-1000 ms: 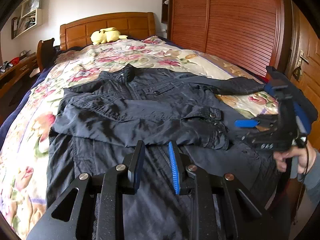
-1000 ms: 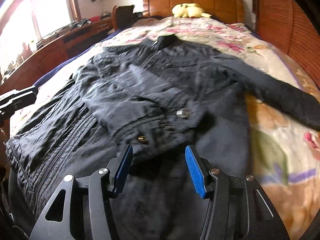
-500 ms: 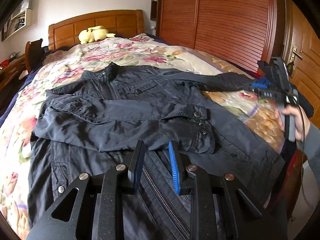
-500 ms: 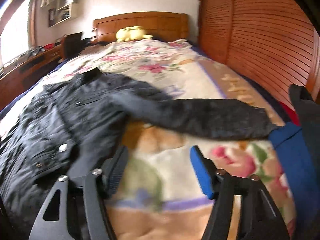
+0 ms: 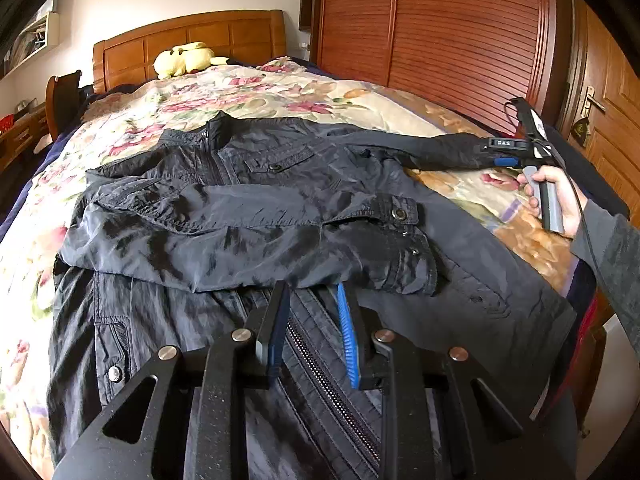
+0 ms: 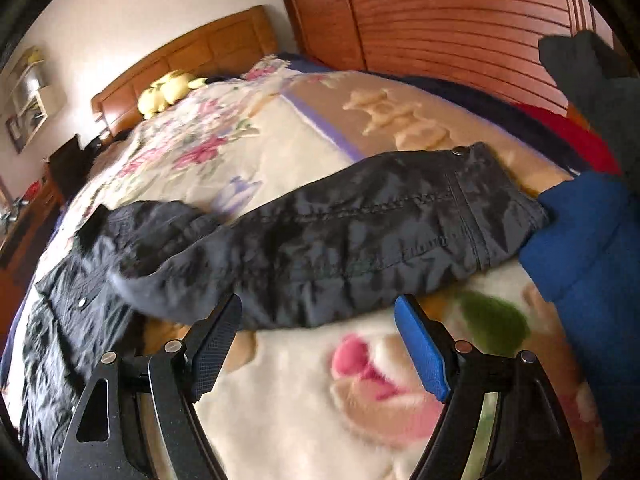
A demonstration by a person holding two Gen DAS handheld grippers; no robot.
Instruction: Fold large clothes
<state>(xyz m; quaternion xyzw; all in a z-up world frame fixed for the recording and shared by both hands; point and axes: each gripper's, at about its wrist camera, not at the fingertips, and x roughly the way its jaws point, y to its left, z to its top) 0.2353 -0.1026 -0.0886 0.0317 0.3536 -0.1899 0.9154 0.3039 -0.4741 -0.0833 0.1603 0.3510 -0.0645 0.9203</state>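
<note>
A dark navy jacket [image 5: 248,216] lies face up on the floral bedspread [image 5: 280,92]. One sleeve is folded across its chest, with its buttoned cuff [image 5: 404,256] at the right. The other sleeve [image 6: 360,232] stretches out to the right across the bed. My left gripper [image 5: 312,312] hovers over the jacket's lower front by the zipper, jaws a little apart and empty. My right gripper [image 6: 320,320] is wide open just in front of the outstretched sleeve, near its cuff [image 6: 492,208]. It also shows in the left wrist view [image 5: 508,152], held at the sleeve's end.
A blue garment [image 6: 584,240] and a dark one [image 6: 588,76] lie at the bed's right edge beside the cuff. A yellow plush toy [image 5: 184,60] sits by the wooden headboard [image 5: 188,40]. Wooden wardrobe doors [image 5: 460,32] stand along the right. A desk [image 5: 20,140] is at left.
My right gripper has swung from the folded sleeve's cuff to the right and closed in on the outstretched sleeve, opening wider. My left gripper has drifted slightly right over the hem.
</note>
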